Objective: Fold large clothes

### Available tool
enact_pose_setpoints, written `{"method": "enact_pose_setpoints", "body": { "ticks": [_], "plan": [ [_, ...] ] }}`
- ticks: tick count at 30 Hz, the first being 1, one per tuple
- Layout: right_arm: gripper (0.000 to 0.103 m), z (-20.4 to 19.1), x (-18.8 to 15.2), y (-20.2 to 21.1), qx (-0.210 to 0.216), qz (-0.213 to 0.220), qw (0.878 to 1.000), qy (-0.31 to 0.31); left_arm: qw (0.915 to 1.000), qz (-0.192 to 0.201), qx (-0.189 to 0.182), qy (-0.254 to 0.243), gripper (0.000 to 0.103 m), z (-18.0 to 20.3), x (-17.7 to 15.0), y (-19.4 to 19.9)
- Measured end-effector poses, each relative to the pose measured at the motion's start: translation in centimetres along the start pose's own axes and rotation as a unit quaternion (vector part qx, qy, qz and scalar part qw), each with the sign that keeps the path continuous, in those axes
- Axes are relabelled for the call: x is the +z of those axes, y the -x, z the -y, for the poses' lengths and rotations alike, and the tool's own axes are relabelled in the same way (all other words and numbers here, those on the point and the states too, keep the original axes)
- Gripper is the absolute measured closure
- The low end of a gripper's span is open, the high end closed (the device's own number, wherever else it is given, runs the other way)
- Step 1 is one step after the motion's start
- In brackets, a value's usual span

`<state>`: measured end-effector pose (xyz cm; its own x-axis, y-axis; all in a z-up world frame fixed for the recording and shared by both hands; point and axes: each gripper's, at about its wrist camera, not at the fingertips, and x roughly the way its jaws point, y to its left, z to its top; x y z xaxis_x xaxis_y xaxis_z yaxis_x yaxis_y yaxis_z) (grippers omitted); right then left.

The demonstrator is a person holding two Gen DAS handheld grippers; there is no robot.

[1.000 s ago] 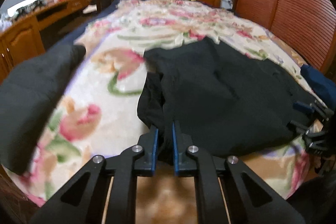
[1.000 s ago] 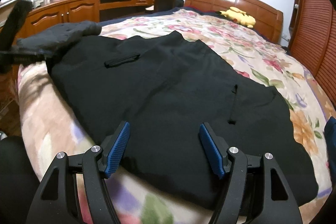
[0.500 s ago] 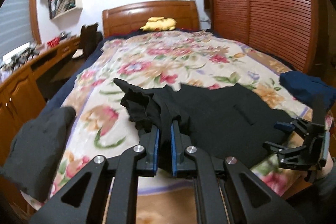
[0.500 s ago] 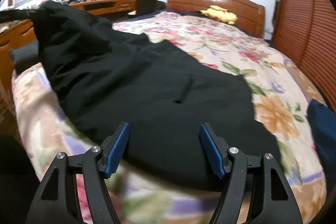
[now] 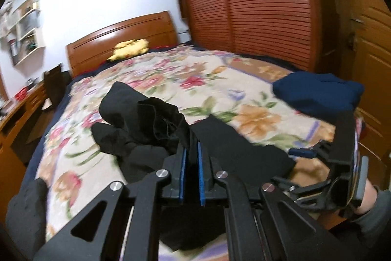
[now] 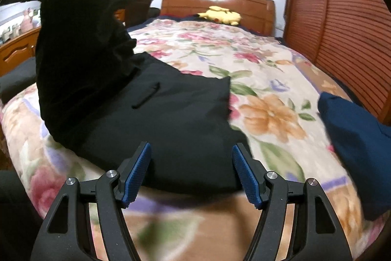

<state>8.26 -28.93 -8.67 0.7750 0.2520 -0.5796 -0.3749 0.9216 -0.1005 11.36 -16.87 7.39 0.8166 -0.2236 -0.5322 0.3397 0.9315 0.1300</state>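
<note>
Nearest in the left wrist view, the left hand-held gripper has its blue pads pinched together on a bunched edge of the black garment; dark cloth fills the narrow slit between them and spills forward in a crumpled heap. In the right wrist view that same lifted part stands as a tall dark fold on the left side, raised clear of the bed while the rest of the cloth lies flat.

The right hand-held gripper stands wide with nothing between its pads. It hovers just over the near hem of the flat part, which reaches out from the foot of the bed toward the headboard. From the left wrist view this gripper shows low on the right, beside the flat panel's right-hand edge.

So the relation that matters: the lifted end lies to the left of the flat panel, and the panel's long axis runs away from the person, up the bed. My reading is that the held edge is to be carried across, left to right, and laid over the flat part; the left hand already has the cloth, while the right is nearer the hem and could pin or smooth it.

Farther right, a folded navy piece sits well apart from the black one. A yellow soft toy rests by the headboard.
</note>
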Motion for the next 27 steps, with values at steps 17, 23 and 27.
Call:
{"method": "enact_pose_setpoints", "body": {
  "ticks": [17,23,27],
  "plan": [
    [0.032,0.1,0.0,2.6,-0.045,-0.005,0.998,-0.041,0.9957,0.005,-0.086,-0.035,0.065,0.5,-1.9,1.3],
    [0.032,-0.8,0.9,4.3,-0.04,0.014,0.999,-0.033,0.9974,0.017,-0.067,-0.021,0.061,-3.2,-4.8,2.1],
    [0.032,-2.0,2.1,5.2,-0.042,0.029,0.998,-0.023,0.9977,0.013,-0.065,0.016,0.059,-6.4,-7.3,2.0]
  ]
}}
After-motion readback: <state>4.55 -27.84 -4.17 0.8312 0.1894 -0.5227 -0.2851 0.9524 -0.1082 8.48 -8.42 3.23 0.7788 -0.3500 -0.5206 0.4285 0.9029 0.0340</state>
